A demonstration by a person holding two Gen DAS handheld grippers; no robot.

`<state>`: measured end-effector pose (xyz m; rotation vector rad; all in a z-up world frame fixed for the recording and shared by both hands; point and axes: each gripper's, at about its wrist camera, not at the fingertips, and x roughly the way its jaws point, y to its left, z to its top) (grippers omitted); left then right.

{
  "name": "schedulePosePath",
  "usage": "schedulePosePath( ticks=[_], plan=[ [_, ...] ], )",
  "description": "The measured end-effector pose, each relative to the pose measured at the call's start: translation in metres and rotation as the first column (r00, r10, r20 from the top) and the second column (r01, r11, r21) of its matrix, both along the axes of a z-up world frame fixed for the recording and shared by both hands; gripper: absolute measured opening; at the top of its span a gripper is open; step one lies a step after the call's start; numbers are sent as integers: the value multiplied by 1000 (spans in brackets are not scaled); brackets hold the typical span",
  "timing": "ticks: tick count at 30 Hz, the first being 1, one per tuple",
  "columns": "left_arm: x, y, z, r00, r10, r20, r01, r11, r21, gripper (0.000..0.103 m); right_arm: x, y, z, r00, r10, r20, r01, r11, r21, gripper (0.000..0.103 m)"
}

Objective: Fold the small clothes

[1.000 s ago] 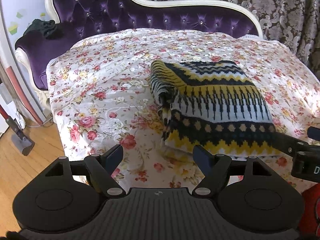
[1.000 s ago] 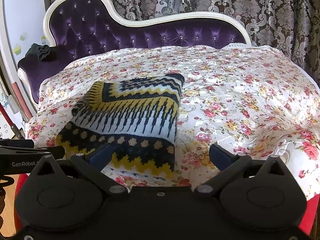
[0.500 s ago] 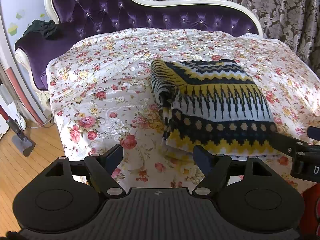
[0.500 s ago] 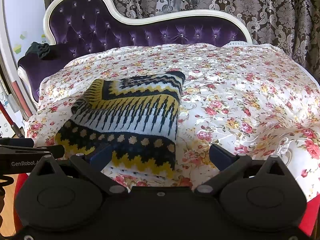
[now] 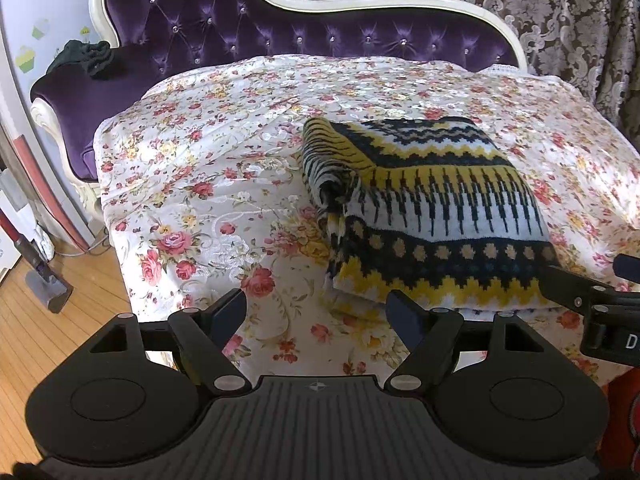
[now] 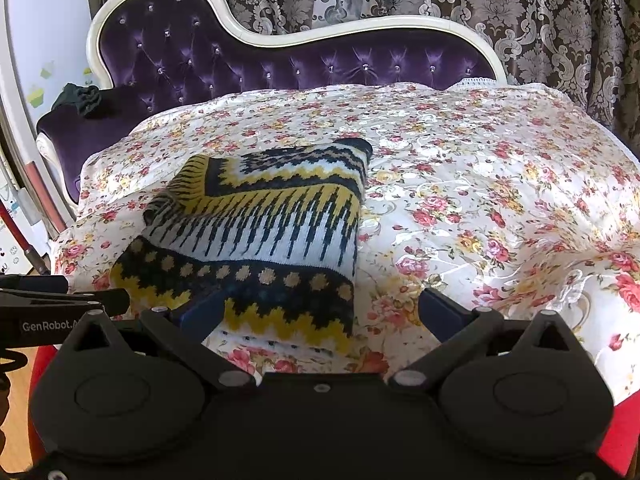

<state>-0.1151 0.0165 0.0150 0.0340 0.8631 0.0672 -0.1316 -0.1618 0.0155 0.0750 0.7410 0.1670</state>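
Now | folded sweater [image 5: 432, 216] on floral cover [image 5: 192, 184] | just beyond right gripper [image 6: 320, 312], jaws apart

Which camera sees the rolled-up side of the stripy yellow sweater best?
The left wrist view: the folded yellow, navy and white knitted sweater turns its bunched edge toward that camera. The right wrist view shows the sweater's flat top, that edge only side-on.

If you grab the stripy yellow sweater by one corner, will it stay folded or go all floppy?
Probably floppy: the sweater is soft knit, and its folded edge already sags and bunches. Lifted by one corner, the layers would likely fall open. Pushed, it might slide along with the shiny floral cover and wrinkle it.
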Motion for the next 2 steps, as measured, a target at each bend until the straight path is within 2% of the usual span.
schedulePosePath(
  ticks=[2],
  plan=[
    [0, 1, -1, 1000, -3, -3, 3, 1000, 0, 76, 0, 0, 0, 1000, -1, 0, 1, 1000, 3, 102]
  ],
)
